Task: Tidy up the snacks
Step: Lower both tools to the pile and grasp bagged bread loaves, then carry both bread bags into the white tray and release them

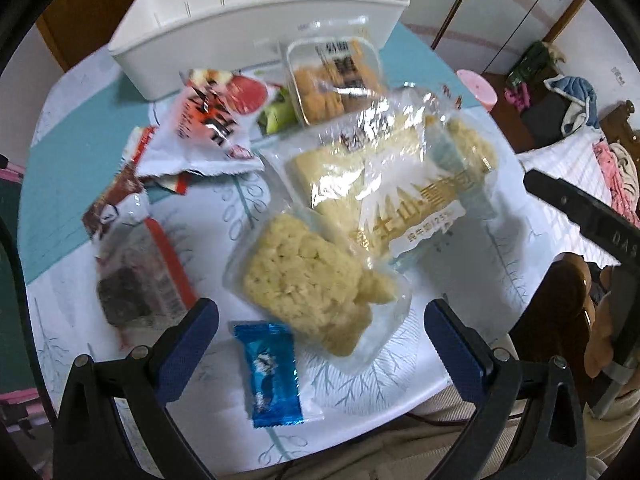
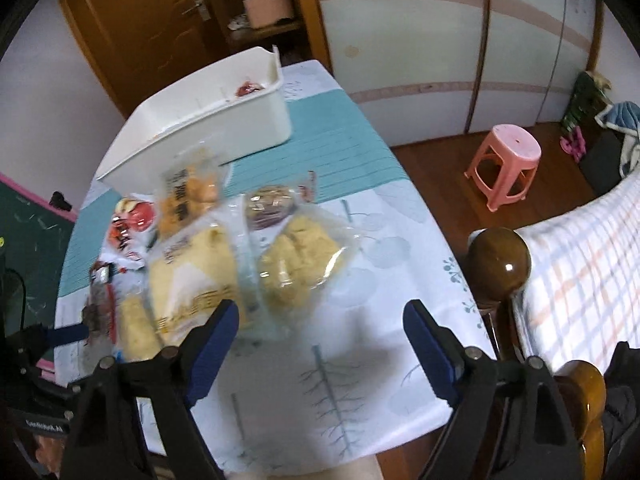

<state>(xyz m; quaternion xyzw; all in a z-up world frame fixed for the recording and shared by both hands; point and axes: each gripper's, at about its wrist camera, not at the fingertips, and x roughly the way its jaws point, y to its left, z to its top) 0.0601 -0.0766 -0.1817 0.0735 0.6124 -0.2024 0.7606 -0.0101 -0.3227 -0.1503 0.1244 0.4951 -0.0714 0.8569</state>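
Note:
A white bin (image 1: 224,36) stands at the far end of the table; it also shows in the right wrist view (image 2: 208,120), with something red inside. Snack packs lie in a pile before it: a large clear bread bag (image 1: 384,184), a puffed rice cake pack (image 1: 308,284), a clear cookie tub (image 1: 332,76), a red-white pouch (image 1: 212,120), a dark brownie pack (image 1: 132,280) and a blue candy (image 1: 272,372). My left gripper (image 1: 320,344) is open over the rice cake and candy. My right gripper (image 2: 320,344) is open and empty above bare tablecloth, right of the pile (image 2: 208,256).
The table (image 2: 360,360) has a white and teal cloth. A pink stool (image 2: 508,160) stands on the floor to the right. A bed with wooden posts (image 2: 500,264) is close on the right. The right gripper's arm (image 1: 584,216) shows at the left view's right edge.

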